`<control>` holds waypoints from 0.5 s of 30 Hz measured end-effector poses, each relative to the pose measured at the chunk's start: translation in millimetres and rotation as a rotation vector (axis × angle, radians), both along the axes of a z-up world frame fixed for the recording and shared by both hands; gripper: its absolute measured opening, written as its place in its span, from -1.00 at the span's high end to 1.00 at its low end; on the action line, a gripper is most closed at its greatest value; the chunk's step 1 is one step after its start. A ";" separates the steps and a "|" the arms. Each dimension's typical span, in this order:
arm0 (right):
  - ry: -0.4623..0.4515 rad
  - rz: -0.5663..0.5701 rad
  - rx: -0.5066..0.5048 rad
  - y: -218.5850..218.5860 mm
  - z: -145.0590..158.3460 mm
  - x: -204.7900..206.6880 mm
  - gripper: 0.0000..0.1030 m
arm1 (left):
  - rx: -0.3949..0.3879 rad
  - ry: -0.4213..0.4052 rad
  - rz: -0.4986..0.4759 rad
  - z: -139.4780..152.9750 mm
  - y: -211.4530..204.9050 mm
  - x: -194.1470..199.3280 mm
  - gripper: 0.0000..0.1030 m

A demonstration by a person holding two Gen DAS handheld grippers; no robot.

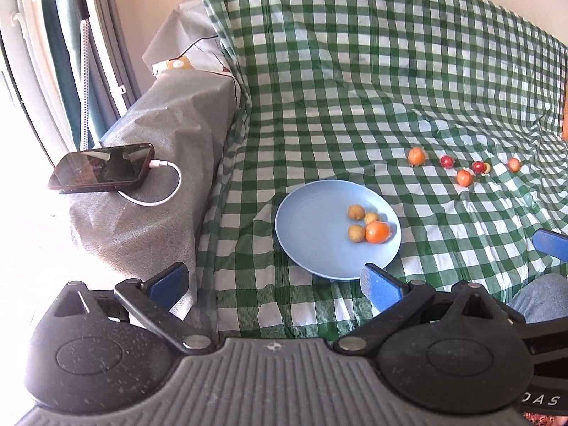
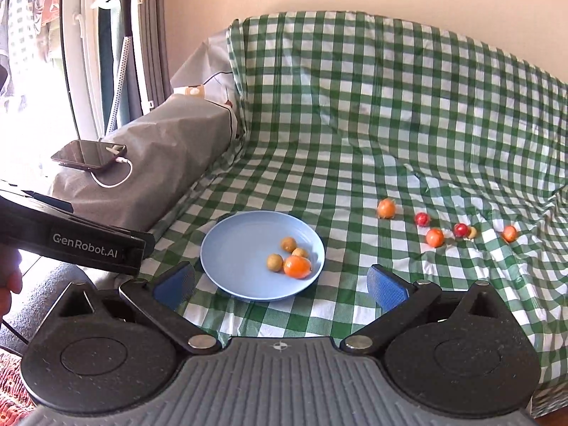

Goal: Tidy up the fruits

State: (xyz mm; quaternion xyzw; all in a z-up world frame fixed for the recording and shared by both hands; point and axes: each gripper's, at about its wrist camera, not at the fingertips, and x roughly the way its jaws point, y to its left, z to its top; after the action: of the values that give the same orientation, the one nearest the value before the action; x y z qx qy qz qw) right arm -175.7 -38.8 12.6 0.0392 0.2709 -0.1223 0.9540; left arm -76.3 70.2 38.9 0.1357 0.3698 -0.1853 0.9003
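A light blue plate [image 1: 312, 245] [image 2: 234, 248] lies on a green checked cloth [image 1: 355, 88] [image 2: 372, 124]. It holds an orange fruit [image 1: 377, 232] [image 2: 296, 266] and three small tan fruits [image 1: 356, 212] [image 2: 288, 244]. Several more orange and red fruits lie loose on the cloth to the right, among them an orange one [image 1: 416, 156] [image 2: 386, 208] and a red one [image 1: 447, 161] [image 2: 422, 219]. My left gripper [image 1: 273, 280] is open and empty, just short of the plate's near edge. My right gripper [image 2: 280, 284] is open and empty, at the plate's near edge.
A phone [image 1: 103, 168] [image 2: 88, 154] with a white charging cable lies on a grey covered armrest [image 1: 159, 163] [image 2: 159, 156] to the left. A window and a garment steamer [image 2: 122, 7] stand far left. The left gripper's body [image 2: 71, 245] shows in the right wrist view.
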 end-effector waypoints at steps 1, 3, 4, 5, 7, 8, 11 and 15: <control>-0.003 0.001 -0.002 0.2 0.4 -0.9 -0.98 | -0.001 -0.003 0.000 0.7 -0.1 -0.7 -0.99; -0.007 0.000 -0.004 0.4 0.8 -2.1 -0.98 | -0.001 -0.006 -0.001 1.5 0.2 -1.2 -0.99; -0.009 -0.001 -0.004 0.3 0.9 -2.6 -0.99 | 0.000 -0.007 -0.001 1.5 0.0 -1.4 -0.99; -0.011 -0.002 -0.003 -0.4 1.0 -3.2 -0.99 | -0.001 -0.006 -0.001 1.3 0.2 -1.4 -0.99; -0.012 -0.005 0.000 -0.8 1.1 -3.8 -0.99 | 0.000 -0.006 0.000 1.0 -0.1 -1.9 -0.99; -0.012 -0.002 0.000 -1.9 1.0 -4.4 -0.99 | 0.002 -0.006 -0.001 1.3 -0.5 -2.3 -0.99; -0.012 -0.005 0.006 -2.6 0.3 -4.1 -0.99 | 0.009 -0.006 -0.004 2.0 -1.0 -1.9 -0.99; -0.005 -0.006 0.017 -3.8 -1.9 -2.1 -0.99 | 0.021 0.000 -0.006 -0.3 -1.9 1.4 -0.99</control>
State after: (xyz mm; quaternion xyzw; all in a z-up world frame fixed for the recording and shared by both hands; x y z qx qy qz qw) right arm -177.8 -42.5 10.7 0.0483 0.2692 -0.1228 0.9540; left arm -74.9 68.3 38.5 0.1464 0.3711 -0.1842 0.8983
